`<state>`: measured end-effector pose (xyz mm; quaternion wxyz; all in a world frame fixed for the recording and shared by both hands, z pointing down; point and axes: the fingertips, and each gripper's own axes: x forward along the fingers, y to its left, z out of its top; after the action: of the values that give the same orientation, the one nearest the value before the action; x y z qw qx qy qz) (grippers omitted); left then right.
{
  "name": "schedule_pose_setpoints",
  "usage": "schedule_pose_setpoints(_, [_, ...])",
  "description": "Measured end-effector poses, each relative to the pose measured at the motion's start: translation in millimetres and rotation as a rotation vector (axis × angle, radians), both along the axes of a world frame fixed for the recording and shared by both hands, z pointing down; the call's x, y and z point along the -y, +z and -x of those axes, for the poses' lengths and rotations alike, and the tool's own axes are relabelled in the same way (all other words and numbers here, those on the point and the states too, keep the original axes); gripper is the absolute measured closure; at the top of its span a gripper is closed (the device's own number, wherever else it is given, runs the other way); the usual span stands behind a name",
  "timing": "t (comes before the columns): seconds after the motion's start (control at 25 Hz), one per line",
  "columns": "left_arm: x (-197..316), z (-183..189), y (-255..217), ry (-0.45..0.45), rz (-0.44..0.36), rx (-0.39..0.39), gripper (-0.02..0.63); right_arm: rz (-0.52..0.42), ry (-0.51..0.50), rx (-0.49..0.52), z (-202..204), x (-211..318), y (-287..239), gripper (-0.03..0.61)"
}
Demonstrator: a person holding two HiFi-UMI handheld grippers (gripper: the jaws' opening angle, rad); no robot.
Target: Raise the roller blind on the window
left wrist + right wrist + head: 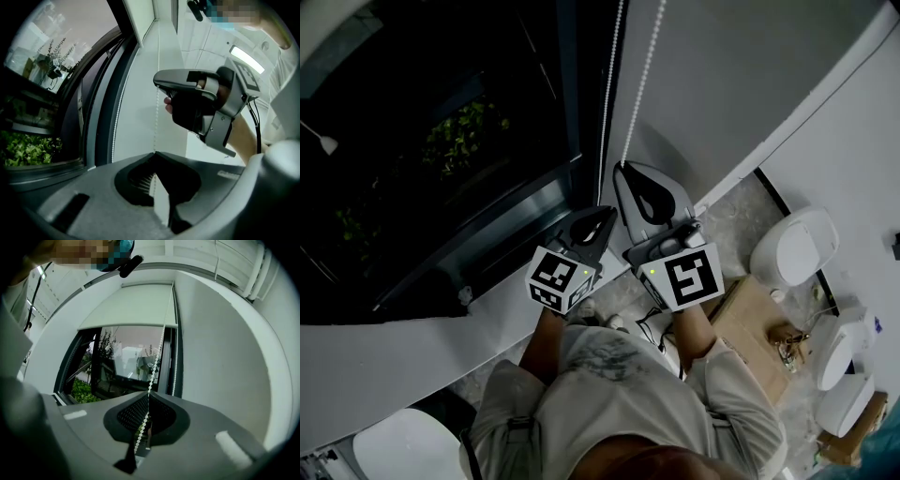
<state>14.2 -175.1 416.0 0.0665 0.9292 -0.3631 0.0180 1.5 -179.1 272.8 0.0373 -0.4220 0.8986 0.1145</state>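
The window lies at 9 o'clock of both grippers. The left gripper is pinched nearly shut on one strand of the bead chain, which enters its tips and runs straight off toward 12 o'clock. Just beside it at 1 o'clock, and higher up, the right gripper is likewise clamped on the other strand, which also runs toward 12 o'clock. The roller blind hangs overhead, at 12 o'clock in the right gripper view, covering only the top of the glass. Both strands run lengthwise away from the jaws, so any pull should go along them toward 6 o'clock. Which strand lifts the blind I cannot tell.
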Motion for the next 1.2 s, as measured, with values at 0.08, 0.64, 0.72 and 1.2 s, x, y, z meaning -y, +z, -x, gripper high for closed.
schedule_pose_setpoints(0.08, [0, 0, 13, 0.0, 0.022, 0.01, 0.601, 0.02, 0.0, -0.009, 0, 0, 12, 0.565])
schedule_pose_setpoints(0.64, [-3, -6, 66, 0.001, 0.123, 0.033, 0.601, 0.072, 0.009, -0.019, -1, 1, 57, 0.565])
schedule_pose_setpoints(0.72, [-3, -7, 74, 0.001, 0.133, 0.039, 0.601, 0.059, 0.006, -0.026, 1, 1, 61, 0.565])
schedule_pose_setpoints(1.2, [-7, -4, 116, -0.005, 0.187, 0.073, 0.601, 0.177, 0.018, -0.074, 1, -5, 110, 0.565])
